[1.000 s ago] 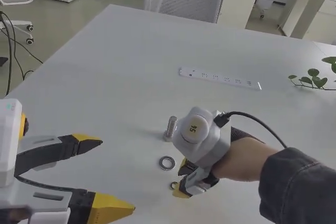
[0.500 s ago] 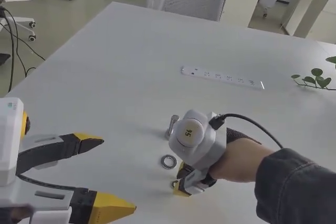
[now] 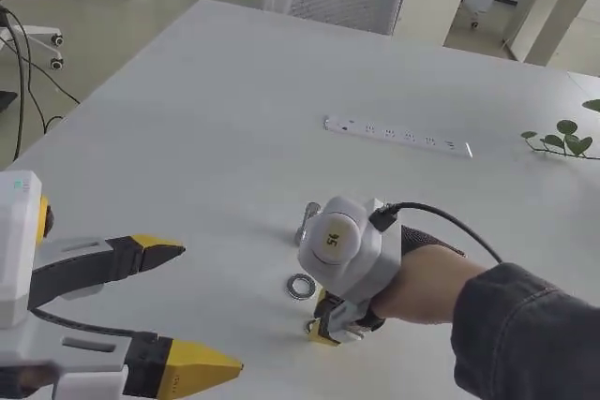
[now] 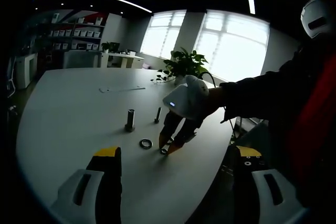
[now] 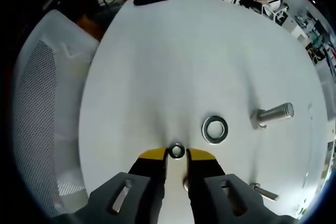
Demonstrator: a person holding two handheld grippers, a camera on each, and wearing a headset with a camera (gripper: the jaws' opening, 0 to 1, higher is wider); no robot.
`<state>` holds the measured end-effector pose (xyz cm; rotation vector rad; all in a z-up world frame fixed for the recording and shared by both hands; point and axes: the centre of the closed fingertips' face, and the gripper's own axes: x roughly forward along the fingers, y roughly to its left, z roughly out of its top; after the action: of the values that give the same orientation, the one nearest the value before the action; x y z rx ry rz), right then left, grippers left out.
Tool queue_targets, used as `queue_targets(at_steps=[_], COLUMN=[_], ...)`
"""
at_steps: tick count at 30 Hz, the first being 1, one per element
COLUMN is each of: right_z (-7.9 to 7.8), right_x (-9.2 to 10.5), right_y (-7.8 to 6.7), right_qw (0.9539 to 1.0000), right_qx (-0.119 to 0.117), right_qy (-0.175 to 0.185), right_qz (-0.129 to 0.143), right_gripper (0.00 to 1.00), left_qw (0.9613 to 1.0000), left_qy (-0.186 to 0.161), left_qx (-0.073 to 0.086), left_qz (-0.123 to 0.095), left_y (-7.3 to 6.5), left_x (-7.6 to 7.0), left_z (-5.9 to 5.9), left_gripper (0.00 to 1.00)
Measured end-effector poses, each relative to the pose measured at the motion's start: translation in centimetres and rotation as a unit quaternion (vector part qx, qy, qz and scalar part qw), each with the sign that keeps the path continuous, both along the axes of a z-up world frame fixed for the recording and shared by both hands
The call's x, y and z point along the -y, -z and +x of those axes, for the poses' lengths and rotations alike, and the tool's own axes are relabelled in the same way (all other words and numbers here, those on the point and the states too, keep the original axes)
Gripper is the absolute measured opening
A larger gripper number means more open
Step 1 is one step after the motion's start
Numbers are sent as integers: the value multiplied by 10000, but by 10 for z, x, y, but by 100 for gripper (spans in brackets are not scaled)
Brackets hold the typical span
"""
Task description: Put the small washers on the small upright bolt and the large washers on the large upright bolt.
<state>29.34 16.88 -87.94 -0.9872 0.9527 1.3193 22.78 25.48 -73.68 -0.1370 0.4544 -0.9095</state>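
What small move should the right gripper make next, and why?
Probably squeeze and lift. The right gripper has its tips on either side of the small washer, which lies flat on the table. A firm grip is not evident. The small bolt stands close by.

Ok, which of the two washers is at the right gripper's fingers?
The small washer, lying between the fingertips of the right gripper; the large washer lies apart, nearer the large bolt.

Head view looks forward and down over the tabletop (image 3: pixel 216 100) from above. Left gripper view faces level across it, farther back. Right gripper view looks steeply down, close on a small washer (image 5: pixel 177 150). All share the large washer (image 3: pixel 300 285) and thick bolt (image 3: pixel 307 222).
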Motion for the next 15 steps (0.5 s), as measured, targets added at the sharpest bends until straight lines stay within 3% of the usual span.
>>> queue_targets(at_steps=[15], right_z=[0], right_x=[0], right_y=[0], right_qw=[10000], right_qx=[-8], right_qy=[1], right_qz=[13], right_gripper=[14], left_qw=[10000], left_qy=[-19], left_qx=[-3], left_qz=[-10], left_y=[0], left_x=[-1], left_z=[1], left_gripper=[88])
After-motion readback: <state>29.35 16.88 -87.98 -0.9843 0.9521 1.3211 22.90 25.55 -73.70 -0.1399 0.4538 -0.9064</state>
